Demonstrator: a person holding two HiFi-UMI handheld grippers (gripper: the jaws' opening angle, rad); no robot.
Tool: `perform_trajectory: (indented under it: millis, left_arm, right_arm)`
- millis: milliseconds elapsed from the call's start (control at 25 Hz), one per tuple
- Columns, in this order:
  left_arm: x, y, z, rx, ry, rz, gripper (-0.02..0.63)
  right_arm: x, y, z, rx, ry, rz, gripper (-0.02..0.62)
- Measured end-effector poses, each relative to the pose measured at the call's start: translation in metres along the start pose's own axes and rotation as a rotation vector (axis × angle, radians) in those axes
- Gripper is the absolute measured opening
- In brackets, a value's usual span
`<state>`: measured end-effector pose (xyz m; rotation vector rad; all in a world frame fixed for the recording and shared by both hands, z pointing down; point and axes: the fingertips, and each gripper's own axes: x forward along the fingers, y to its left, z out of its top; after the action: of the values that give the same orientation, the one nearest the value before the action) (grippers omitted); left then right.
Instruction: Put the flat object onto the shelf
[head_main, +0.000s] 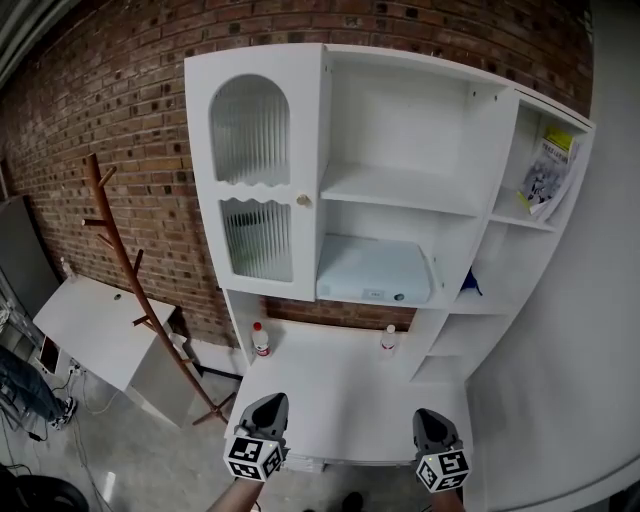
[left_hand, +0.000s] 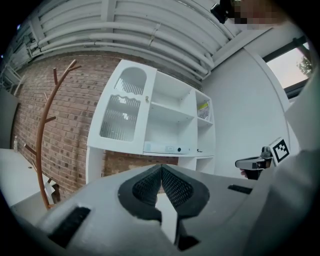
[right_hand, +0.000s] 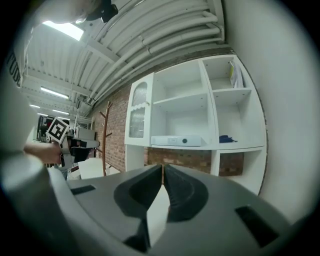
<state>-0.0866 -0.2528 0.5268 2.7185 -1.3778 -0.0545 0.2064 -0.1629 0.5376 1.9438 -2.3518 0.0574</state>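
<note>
A flat white box (head_main: 375, 270) lies on the cabinet's lower middle shelf (head_main: 440, 300); it also shows in the left gripper view (left_hand: 165, 148) and the right gripper view (right_hand: 176, 141). My left gripper (head_main: 268, 405) hangs over the front of the white counter, shut with nothing between its pads (left_hand: 161, 170). The right gripper (head_main: 430, 418) is level with it on the right, also shut and empty (right_hand: 163, 167). Both are well short of the shelves and point toward the cabinet.
Two small red-capped bottles (head_main: 261, 340) (head_main: 388, 340) stand at the back of the counter (head_main: 330, 390). A booklet (head_main: 548, 175) leans in the top right compartment and a blue item (head_main: 470, 285) lies below it. A brown coat rack (head_main: 130, 280) and a tilted white board (head_main: 100, 325) are at left.
</note>
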Motion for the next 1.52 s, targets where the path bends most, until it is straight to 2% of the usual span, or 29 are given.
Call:
perform_trajectory:
  millis: [160,400,720,1520]
  left_arm:
    - [-0.005,-0.001,0.002,0.032,-0.002,-0.015,0.025]
    - [-0.004,-0.006,0.003,0.023,-0.010,-0.025,0.025]
    - [-0.004,-0.013,0.001,0.026,-0.003,0.020,0.025]
    - [0.006,-0.041,0.010,0.018,-0.020,0.032,0.025]
  right_arm:
    - [-0.008,0.005,0.002,-0.009,-0.012,-0.022,0.034]
    - [-0.018,0.006,0.020,-0.022,-0.054,-0.036,0.034]
    - [-0.029,-0.017,0.024,0.000,-0.077,-0.041,0.029]
    - [-0.033,-0.040,0.030,-0.012,-0.085,0.012,0.028]
